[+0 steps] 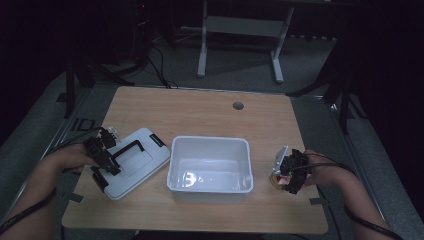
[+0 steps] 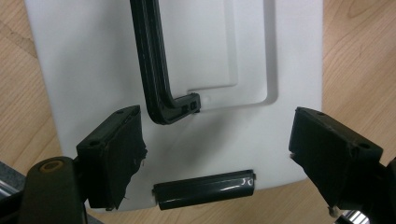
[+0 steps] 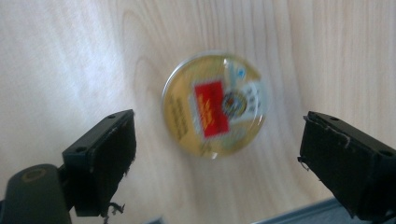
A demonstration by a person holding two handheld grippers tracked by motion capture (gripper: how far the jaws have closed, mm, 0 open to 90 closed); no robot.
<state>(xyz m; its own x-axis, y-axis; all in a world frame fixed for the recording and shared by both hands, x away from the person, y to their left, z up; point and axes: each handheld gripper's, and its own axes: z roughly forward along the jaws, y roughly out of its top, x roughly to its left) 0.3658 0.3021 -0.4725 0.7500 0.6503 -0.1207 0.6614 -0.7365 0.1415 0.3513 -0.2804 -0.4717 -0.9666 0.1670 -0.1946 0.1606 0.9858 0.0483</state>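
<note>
White lid (image 1: 131,162) w/ black handle (image 2: 159,70) lies flat, left-centre of high view, turned at an angle; black latch (image 2: 204,188) on its near edge. White tub (image 1: 210,169) sits open at centre, upright, just right of lid. Round gold tin (image 3: 215,103) w/ red label lies flat, lower right of high view.

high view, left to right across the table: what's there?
Left claw over the white lid → open white bin → right claw over a small round tin.
</note>
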